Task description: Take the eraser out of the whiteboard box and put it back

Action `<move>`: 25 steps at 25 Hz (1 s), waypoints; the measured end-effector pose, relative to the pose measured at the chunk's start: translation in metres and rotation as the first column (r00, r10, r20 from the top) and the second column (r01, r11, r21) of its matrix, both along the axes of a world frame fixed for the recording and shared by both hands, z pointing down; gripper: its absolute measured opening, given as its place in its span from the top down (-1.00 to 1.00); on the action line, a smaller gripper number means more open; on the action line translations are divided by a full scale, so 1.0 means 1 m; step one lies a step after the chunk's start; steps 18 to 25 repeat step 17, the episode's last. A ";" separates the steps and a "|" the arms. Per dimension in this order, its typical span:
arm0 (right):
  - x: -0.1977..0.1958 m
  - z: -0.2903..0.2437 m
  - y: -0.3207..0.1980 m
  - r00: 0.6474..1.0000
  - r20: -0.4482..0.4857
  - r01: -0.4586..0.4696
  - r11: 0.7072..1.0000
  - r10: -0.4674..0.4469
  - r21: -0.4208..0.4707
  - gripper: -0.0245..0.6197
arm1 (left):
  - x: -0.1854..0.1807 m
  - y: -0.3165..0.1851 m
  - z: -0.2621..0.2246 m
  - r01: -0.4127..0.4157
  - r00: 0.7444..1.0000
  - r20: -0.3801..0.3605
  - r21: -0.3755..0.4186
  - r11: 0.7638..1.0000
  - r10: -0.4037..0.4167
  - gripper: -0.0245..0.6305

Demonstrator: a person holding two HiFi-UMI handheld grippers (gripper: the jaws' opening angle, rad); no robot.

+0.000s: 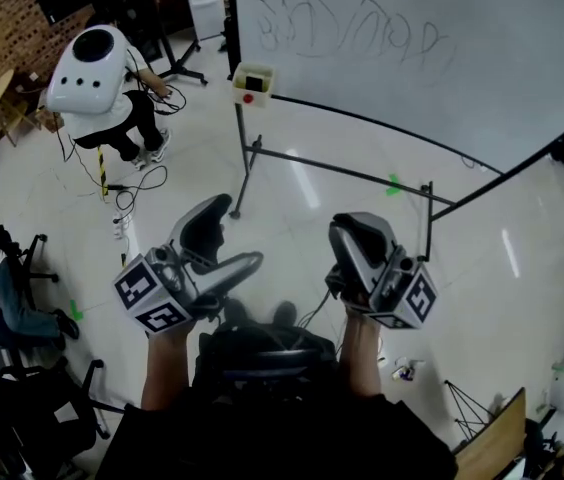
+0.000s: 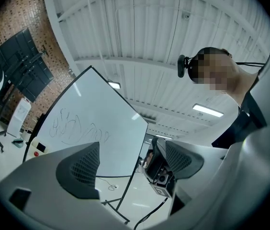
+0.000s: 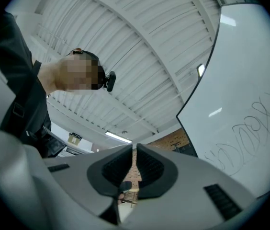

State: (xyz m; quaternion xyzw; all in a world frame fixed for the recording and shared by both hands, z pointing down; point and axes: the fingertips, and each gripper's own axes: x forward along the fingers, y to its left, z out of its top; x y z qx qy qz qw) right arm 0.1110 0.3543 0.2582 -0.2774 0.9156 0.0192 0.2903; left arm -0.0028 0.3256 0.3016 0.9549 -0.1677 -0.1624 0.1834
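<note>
Left gripper [image 2: 132,164] gapes empty; right gripper [image 3: 135,152] is pinched closed, seemingly on nothing.

Nothing legible: the large white whiteboard [image 1: 482,78] carries only looping dark marker scribbles [image 1: 362,30] near its top edge, forming no readable letters or numbers.

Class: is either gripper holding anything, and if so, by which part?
Nothing is held. The left gripper has its jaws apart and empty; the right gripper has its jaws closed on nothing.

Probably a robotics lab: whiteboard [image 1: 432,58], white robot [image 1: 90,68], office chairs [image 1: 47,393], floor cables [image 1: 127,183].
</note>
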 end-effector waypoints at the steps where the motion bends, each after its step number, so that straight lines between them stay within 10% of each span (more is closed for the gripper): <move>1: -0.003 -0.002 -0.002 1.000 -0.006 -0.004 1.000 0.004 0.007 0.80 | -0.002 -0.002 -0.002 -0.004 1.000 -0.003 0.004 1.000 0.004 -0.39; 25: -0.065 -0.004 -0.027 0.998 -0.059 -0.007 1.000 0.006 -0.009 0.82 | -0.060 -0.024 -0.009 -0.008 0.999 -0.046 0.015 1.000 0.009 -0.39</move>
